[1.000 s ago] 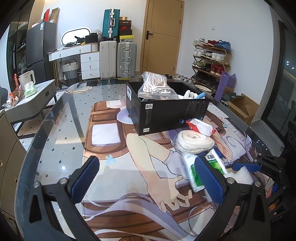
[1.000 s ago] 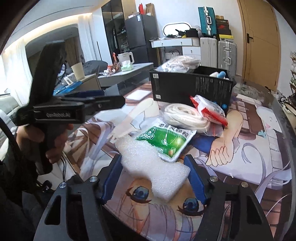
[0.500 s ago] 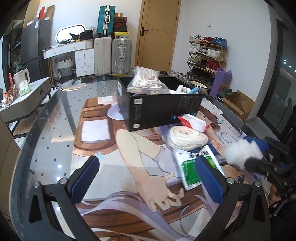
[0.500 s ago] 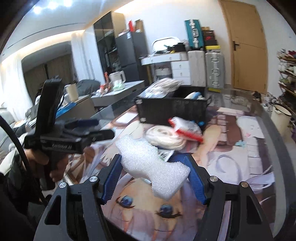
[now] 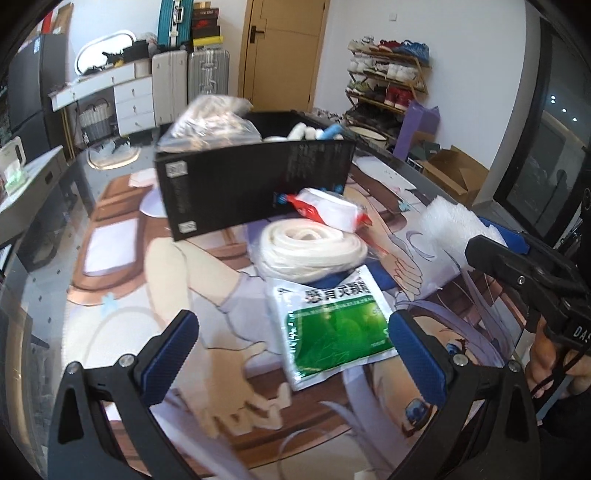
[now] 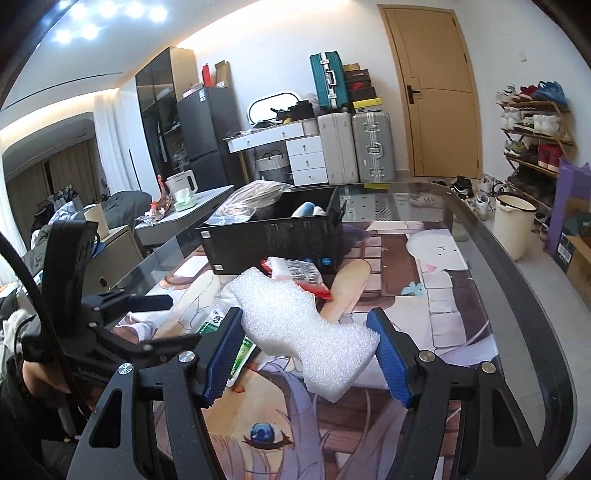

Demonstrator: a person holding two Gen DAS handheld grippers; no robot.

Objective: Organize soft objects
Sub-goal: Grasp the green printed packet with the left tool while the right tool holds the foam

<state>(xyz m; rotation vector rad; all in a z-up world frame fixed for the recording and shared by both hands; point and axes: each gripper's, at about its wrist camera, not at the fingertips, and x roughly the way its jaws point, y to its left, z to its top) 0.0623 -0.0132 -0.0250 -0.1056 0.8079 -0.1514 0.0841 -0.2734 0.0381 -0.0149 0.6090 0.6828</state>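
Bright, even indoor light. Ceiling spotlights and a cove glow show upper left in the right wrist view. Glass tabletop reflects. Left wrist view motion-blurred, black box smeared. Fisheye bending, dark vignette corners.

White walls, wooden door, suitcases, shoe rack

- A glass table covered by a printed cartoon mat.
- Behind it, a tan door stands closed in a white wall.
- Left of the door, two upright silver suitcases stand side by side, with a teal suitcase on top.
- A white drawer desk sits beside them, and a black fridge further left.
- A shoe rack full of shoes lines the right wall.
- A cream bucket stands on the floor.
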